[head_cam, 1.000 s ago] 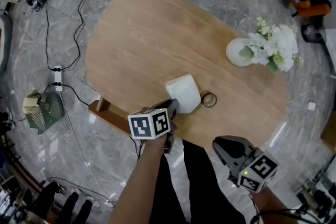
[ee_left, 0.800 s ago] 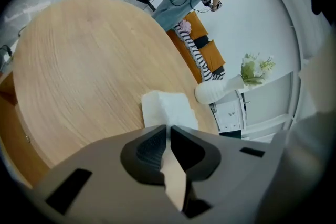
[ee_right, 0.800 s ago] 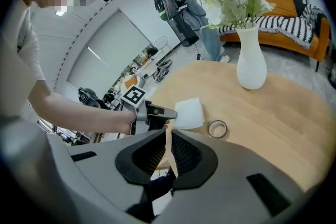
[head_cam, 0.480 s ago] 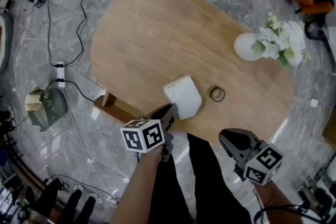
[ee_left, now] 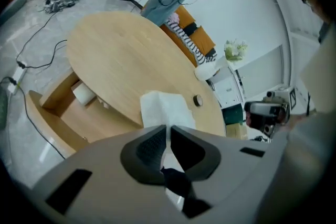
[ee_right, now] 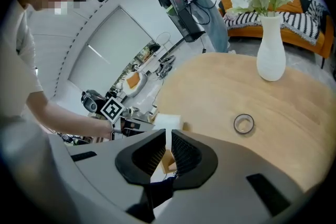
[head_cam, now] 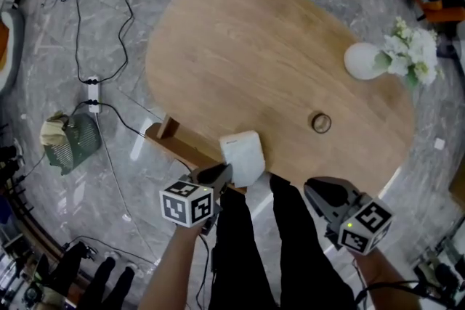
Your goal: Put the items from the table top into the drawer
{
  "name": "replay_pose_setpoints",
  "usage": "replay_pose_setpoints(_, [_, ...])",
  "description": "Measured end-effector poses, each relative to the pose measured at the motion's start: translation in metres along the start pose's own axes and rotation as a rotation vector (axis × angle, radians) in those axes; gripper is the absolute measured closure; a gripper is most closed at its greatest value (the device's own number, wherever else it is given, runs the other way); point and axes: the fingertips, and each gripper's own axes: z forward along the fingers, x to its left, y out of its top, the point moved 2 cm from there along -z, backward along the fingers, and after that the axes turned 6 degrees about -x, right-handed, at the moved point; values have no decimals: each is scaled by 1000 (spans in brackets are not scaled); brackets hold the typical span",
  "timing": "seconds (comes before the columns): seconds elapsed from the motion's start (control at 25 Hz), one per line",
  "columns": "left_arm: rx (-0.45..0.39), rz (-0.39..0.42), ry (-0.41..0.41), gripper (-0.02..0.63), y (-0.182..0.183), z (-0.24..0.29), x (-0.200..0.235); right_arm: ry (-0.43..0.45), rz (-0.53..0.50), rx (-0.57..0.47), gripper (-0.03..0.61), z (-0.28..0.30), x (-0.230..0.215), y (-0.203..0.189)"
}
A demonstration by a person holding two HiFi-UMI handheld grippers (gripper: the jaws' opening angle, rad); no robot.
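One item is in your grip. The left gripper (ee_left: pixel 167 134) has its pads (ee_left: pixel 148 147) pinched on the near edge of the white packet (head_cam: pixel 243 155). In the head view the packet sits at lower centre, at the table's rim by the right end of the open drawer (head_cam: pixel 168 139), and is not yet inside. Your right gripper (ee_right: pixel 168 152) hangs at lower right of that view, its jaws all but together with nothing between them. By my reading the task is about midway. The left gripper view shows a white roll (ee_left: pixel 84 93) lying in the drawer, the packet is held at its mouth, and the small ring (head_cam: pixel 320 122) is still on the table (head_cam: pixel 240 40), right of centre and well apart from both grippers. A white vase (head_cam: pixel 362 60) of flowers stands at the table's right end; I cannot say whether it is meant to be stowed. Nothing lies between packet and drawer, but the tabletop overhangs the drawer's back part. Cables (head_cam: pixel 109 11) trail over the floor at left.
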Motion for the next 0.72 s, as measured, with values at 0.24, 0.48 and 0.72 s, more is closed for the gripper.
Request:
replay_pose_setpoints(0.24, [76, 82, -7, 586, -20, -31, 32, -9, -4, 15, 528, 8, 9, -10])
replay_pose_setpoints(0.48, [206, 214, -5, 586, -33, -46, 67, -16, 5, 24, 528, 21, 22, -22])
replay_pose_setpoints(0.72, [308, 309, 15, 584, -33, -47, 100, -14, 15, 26, 528, 35, 35, -28])
